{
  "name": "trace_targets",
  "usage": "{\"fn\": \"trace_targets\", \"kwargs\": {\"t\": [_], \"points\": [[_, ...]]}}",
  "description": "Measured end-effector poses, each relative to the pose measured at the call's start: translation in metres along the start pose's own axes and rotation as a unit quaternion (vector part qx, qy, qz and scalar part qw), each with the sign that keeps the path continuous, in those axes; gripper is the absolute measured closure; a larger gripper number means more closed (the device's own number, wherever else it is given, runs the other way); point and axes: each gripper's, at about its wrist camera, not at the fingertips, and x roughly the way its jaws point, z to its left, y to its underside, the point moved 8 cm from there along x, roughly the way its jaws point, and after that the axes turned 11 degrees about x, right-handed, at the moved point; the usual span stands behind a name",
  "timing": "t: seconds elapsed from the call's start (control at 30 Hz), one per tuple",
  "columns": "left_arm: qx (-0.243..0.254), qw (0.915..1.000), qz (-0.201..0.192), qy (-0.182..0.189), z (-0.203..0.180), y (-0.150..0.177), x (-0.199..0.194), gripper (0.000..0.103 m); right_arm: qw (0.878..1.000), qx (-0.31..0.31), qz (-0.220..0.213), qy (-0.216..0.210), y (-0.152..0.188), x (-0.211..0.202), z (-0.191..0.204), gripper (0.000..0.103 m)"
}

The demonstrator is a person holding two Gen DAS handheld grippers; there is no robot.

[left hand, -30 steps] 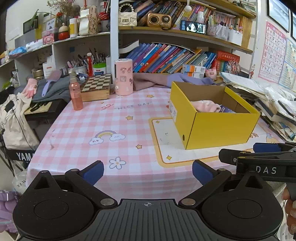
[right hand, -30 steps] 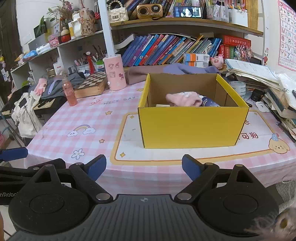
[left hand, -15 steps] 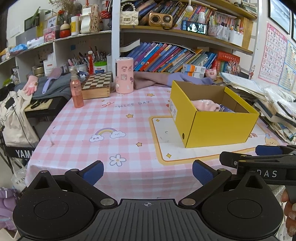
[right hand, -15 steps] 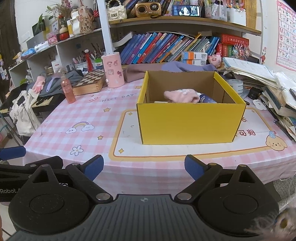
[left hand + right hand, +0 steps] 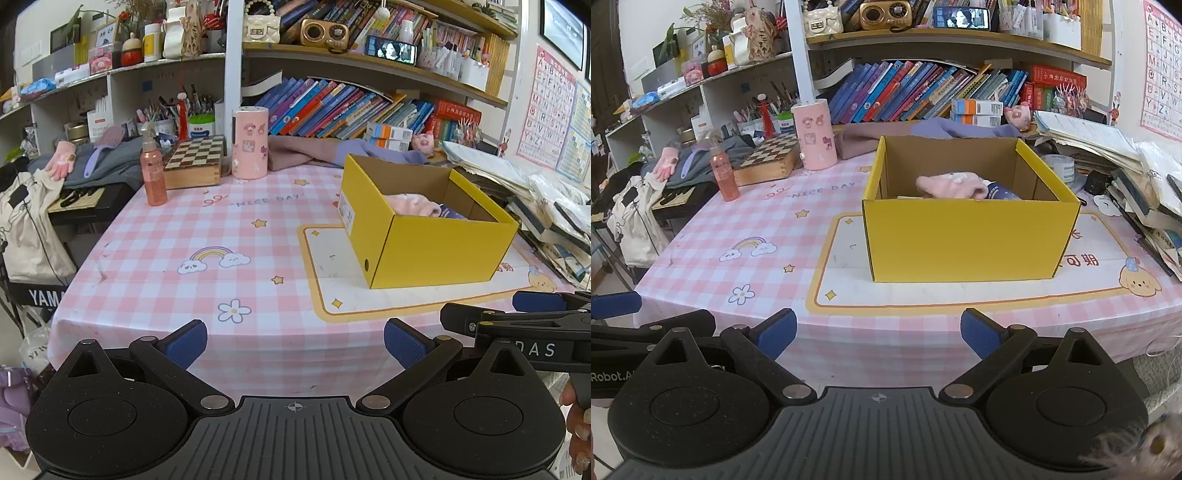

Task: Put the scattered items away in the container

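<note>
Yellow box (image 5: 967, 236) sits on the white mat (image 5: 846, 273), at 12 o'clock from the right gripper (image 5: 878, 334).
Both grippers hang wide and hold nothing; the right one's jaws have just been opening. 1 pink soft thing (image 5: 951, 186) lies inside the box, so tidying looks almost done. Left gripper (image 5: 294, 343) waits at the table's near edge.

pink cloth (image 5: 951, 186) half hidden by yellow box (image 5: 967, 236) wall, right hand-held gripper (image 5: 539, 314) cut off

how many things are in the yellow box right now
2 that show: a pink fuzzy item in the middle of the yellow box, and a dark blue item touching its right side. The near wall may hide more.
</note>
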Motion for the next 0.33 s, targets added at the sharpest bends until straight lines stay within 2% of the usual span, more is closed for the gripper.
{"fn": "trace_targets", "kwargs": {"t": [0.33], "points": [[-0.009,0.9998,0.005,0.014,-0.0026,0.003,0.0063,0.0,1.0,0.006,0.007,0.005,0.0032,0.0034,-0.0046,0.007]]}}
